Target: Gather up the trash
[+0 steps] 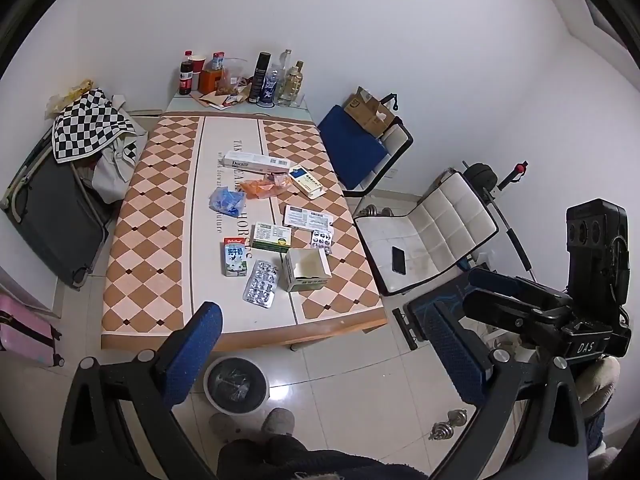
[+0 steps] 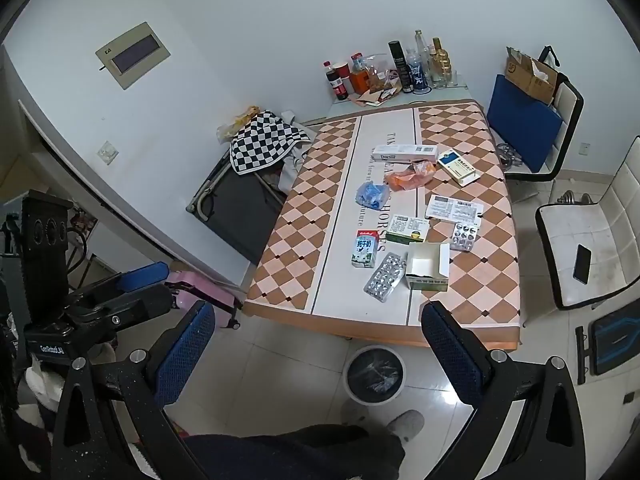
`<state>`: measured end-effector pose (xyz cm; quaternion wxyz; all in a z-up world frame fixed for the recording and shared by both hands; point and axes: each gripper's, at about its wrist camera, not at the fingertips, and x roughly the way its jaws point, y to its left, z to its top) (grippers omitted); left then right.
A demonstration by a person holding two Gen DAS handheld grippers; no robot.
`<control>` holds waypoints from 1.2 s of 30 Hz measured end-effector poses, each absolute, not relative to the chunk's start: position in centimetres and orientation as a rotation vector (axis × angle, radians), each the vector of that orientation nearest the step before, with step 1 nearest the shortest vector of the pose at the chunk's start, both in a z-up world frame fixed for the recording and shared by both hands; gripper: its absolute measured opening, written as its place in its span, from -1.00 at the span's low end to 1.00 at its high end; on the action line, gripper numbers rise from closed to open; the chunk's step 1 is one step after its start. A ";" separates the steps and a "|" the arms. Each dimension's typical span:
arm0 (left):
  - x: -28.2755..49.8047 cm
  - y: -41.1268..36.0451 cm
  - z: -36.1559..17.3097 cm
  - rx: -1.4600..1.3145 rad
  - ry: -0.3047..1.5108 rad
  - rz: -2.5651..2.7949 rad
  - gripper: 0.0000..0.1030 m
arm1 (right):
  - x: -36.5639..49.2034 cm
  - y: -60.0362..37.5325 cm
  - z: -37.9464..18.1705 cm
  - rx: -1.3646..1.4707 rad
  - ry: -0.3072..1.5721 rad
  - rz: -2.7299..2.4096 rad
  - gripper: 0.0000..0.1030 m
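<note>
Both pairs of tongs hang above the floor short of the desk (image 1: 156, 216), spread wide and holding nothing: the left tongs (image 1: 320, 344) and the right tongs (image 2: 320, 344) each show two blue, mesh-textured pads on black arms.

Taking the milk carton (image 1: 234, 258) as landmark: it is a small printed paper box lying flat near the desk's near edge, on the smooth white centre strip of a cover patterned with brown and cream diamonds. Just right of it lies a foil blister sheet (image 1: 261, 282), silver and bumpy. Further right stands an open box (image 1: 306, 270), square, its flaps up. Behind the carton and slightly right is a green box (image 1: 273, 236), flat cardboard, and right of that a paper leaflet (image 1: 307, 218) with a smaller blister (image 1: 321, 240) at its corner. Well behind the carton sit a crumpled blue wrapper (image 1: 227, 200), an orange wrapper (image 1: 266, 187), a long white box (image 1: 255, 161) and a blue-and-white box (image 1: 308, 181).

Below the carton, on the glossy tiled floor just off the desk's near edge, stands a round bin (image 1: 236, 385) with a white rim and a dark liner. Bare floor lies between bin and tongs. Right of the desk, a white padded chair (image 1: 424, 240) holds a phone (image 1: 398, 259).
</note>
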<state>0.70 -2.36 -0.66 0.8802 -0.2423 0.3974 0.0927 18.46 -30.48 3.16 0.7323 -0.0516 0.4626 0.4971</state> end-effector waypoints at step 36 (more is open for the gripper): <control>1.2 -3.4 -1.1 -0.509 0.829 0.189 1.00 | 18.1 -29.2 2.8 -0.122 1.033 1.102 1.00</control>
